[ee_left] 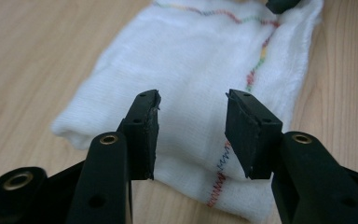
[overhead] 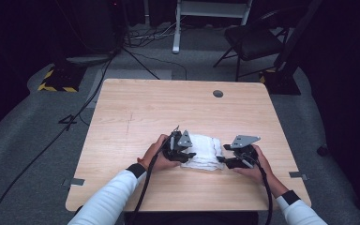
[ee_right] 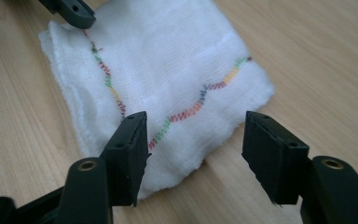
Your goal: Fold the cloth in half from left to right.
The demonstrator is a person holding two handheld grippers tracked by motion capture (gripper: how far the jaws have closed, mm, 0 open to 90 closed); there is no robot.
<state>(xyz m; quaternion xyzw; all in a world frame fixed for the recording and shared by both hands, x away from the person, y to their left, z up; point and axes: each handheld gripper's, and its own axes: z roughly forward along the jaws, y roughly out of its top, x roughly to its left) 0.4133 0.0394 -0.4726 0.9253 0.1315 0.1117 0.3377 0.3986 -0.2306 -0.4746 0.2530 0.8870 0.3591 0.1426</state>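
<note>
A folded white cloth (overhead: 205,151) with multicoloured zigzag stitching lies flat on the wooden table (overhead: 168,108), near its front edge. My left gripper (overhead: 186,151) sits at the cloth's left edge, my right gripper (overhead: 223,158) at its right edge. In the left gripper view the cloth (ee_left: 200,74) lies under and beyond my left gripper (ee_left: 192,100), whose jaws stand apart with nothing pinched between them. In the right gripper view my right gripper (ee_right: 196,122) is open over the near corner of the cloth (ee_right: 158,70), and a tip of the other gripper (ee_right: 72,11) rests at the far edge.
A round grommet hole (overhead: 218,93) sits in the table's far right. Beyond the table stand a black folding chair (overhead: 255,40) and a white stand leg (overhead: 176,28), with cables (overhead: 98,89) running across the grey floor at the left.
</note>
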